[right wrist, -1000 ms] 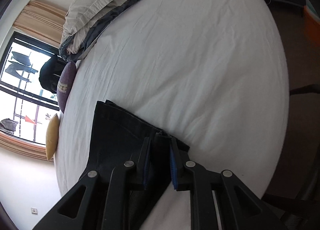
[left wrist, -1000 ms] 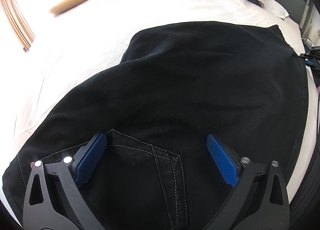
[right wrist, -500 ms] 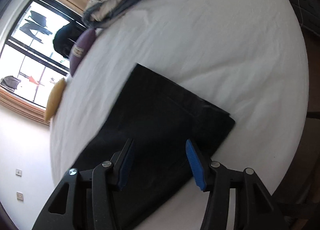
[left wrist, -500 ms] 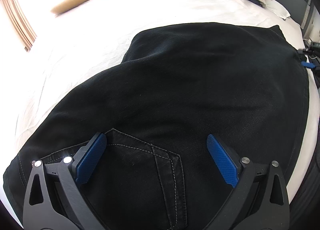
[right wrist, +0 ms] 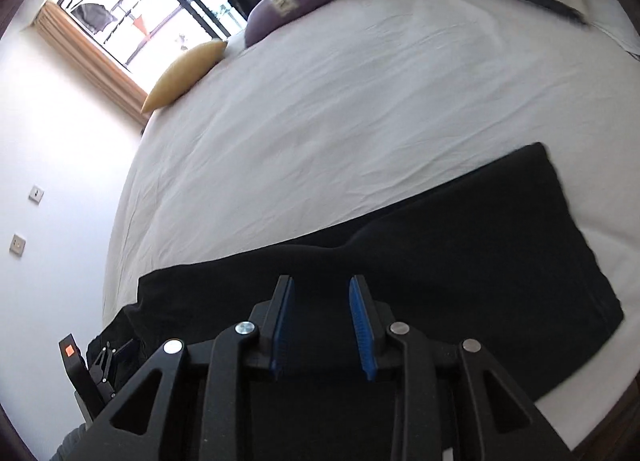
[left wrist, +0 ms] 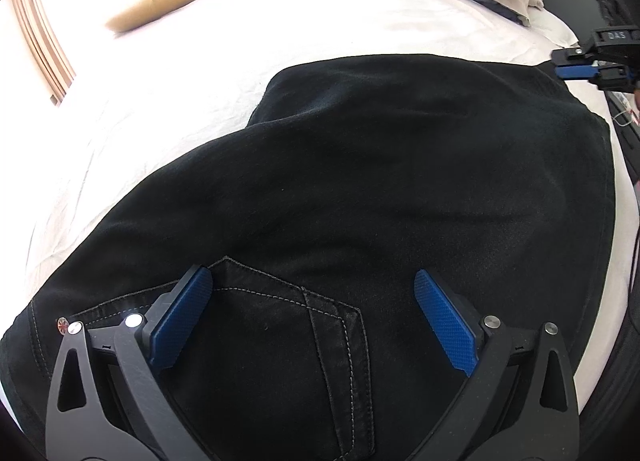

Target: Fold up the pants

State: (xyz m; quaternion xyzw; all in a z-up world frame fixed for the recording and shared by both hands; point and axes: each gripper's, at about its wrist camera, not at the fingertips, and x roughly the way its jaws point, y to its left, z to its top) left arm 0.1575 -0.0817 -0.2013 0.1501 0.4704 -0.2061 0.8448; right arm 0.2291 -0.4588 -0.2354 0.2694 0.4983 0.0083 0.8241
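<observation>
The black pants (left wrist: 400, 189) lay flat on the bed (left wrist: 360, 21), already doubled leg over leg, with the waist and a stitched back pocket (left wrist: 280, 325) at the near end and the leg ends toward the far right. The fabric showed only shallow ripples.

The left hand-held gripper (left wrist: 312, 321) hung over the pocket area with its jaws wide apart and nothing between them. The right hand-held gripper (right wrist: 320, 325) was above the mid-length of the pants (right wrist: 440, 253), its blue pads (right wrist: 362, 337) a moderate gap apart and gripping no cloth; its jaws had just been opening. In the left wrist view it appeared at the far right edge (left wrist: 588, 65), beside the leg hems.

Judged step: setting up the next fold, hems toward waist.

Recommendations for doing it well:
1. Take the hem corners through both layers, not the top layer alone.
2. Pin the waist with the left hand-held gripper so the stack does not slide on the sheet.
3. Carry the hems over low and level, and align the edges before letting go.

A yellow cushion (right wrist: 184, 73) and a purple cushion (right wrist: 292, 1) lay well clear.
</observation>
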